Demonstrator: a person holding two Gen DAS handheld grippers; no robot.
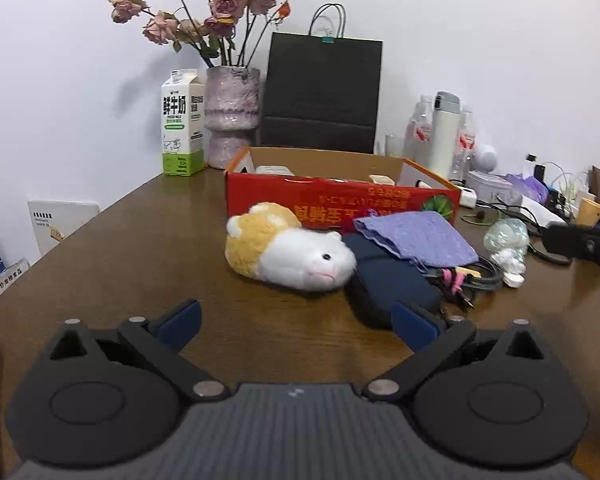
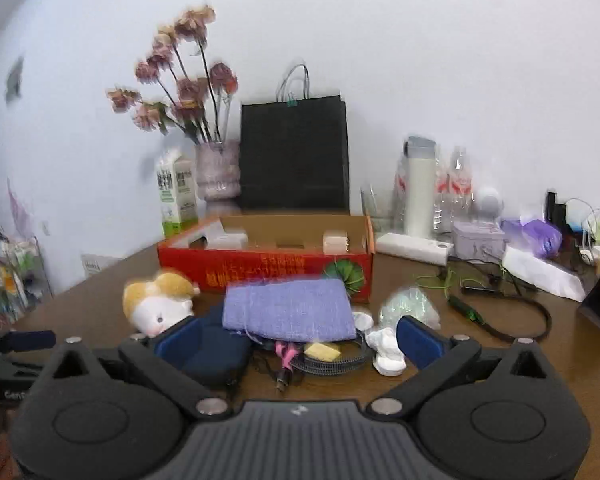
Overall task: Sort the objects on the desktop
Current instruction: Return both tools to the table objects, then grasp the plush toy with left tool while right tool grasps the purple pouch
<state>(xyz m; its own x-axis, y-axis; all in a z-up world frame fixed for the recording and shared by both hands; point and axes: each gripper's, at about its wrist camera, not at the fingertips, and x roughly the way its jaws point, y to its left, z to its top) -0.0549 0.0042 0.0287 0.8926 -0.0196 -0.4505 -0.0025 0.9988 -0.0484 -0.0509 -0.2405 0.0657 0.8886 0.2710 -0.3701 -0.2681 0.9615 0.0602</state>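
Both our grippers, left (image 1: 296, 326) and right (image 2: 300, 340), gape wide, empty, before the red box (image 1: 340, 200), plush hamster (image 1: 288, 254) nearest it.

A yellow-and-white plush hamster (image 1: 290, 250) lies on its side against a navy pouch (image 1: 388, 280), which a purple cloth (image 1: 416, 236) partly covers (red box (image 1: 340, 200) just behind).
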